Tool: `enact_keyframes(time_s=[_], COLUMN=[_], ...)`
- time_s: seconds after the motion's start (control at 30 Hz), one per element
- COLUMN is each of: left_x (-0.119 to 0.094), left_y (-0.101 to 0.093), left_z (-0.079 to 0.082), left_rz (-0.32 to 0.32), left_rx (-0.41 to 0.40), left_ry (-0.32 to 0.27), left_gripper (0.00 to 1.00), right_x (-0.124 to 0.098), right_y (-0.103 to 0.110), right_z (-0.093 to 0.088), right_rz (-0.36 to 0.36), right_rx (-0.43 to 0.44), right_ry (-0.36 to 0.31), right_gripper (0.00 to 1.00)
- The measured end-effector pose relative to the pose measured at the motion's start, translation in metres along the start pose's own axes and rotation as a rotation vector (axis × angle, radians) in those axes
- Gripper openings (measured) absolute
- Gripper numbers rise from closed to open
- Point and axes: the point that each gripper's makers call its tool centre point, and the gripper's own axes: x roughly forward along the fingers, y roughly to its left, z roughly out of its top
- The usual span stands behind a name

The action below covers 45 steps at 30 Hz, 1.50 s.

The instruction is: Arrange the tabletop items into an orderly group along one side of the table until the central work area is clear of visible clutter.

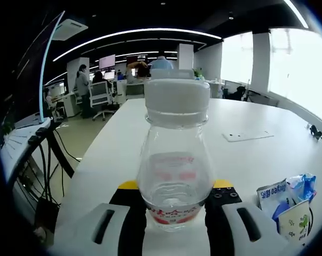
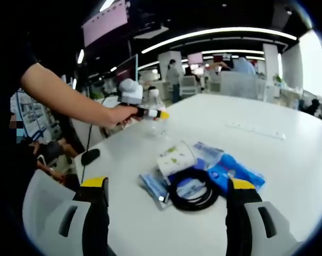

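Observation:
A clear plastic bottle (image 1: 175, 176) with a white cap stands upright between the jaws of my left gripper (image 1: 175, 216), which is shut on its lower body. In the right gripper view, a person's hand holds that left gripper (image 2: 150, 113) on the bottle (image 2: 156, 125) near the table's far left edge. My right gripper (image 2: 169, 186) is open, its jaws wide apart on either side of a pile. The pile is a tipped paper cup (image 2: 175, 156), a black cable coil (image 2: 193, 189) and blue and white packets (image 2: 233, 173). The packets (image 1: 281, 194) and cup (image 1: 295, 221) lie right of the bottle.
A small black object (image 2: 89, 156) lies by the white table's left edge (image 2: 104, 146). A flat white strip (image 2: 257, 129) rests farther back, also seen as a flat white strip (image 1: 248, 135). Office chairs, desks and people stand beyond the table.

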Motion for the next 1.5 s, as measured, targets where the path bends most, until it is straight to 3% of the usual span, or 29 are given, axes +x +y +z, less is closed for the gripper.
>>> enact_keyframes(time_s=[0.3,0.5,1.5], left_x=[0.003,0.001,0.018], left_y=[0.007,0.003,0.003], left_z=[-0.003,0.000,0.010], left_rz=[0.014,-0.006,-0.066], left_rx=[-0.025,0.016,0.055], left_ry=[-0.005,-0.016,-0.009], left_gripper=[0.41,0.41,0.43], right_x=[0.001,0.003,0.002], right_y=[-0.007,-0.008,-0.007], right_z=[0.001,0.002,0.000], right_rz=[-0.001,0.005,-0.005], right_rx=[0.009,0.015,0.027], right_ry=[-0.005,-0.008,-0.010], right_gripper=[0.90,0.90,0.90])
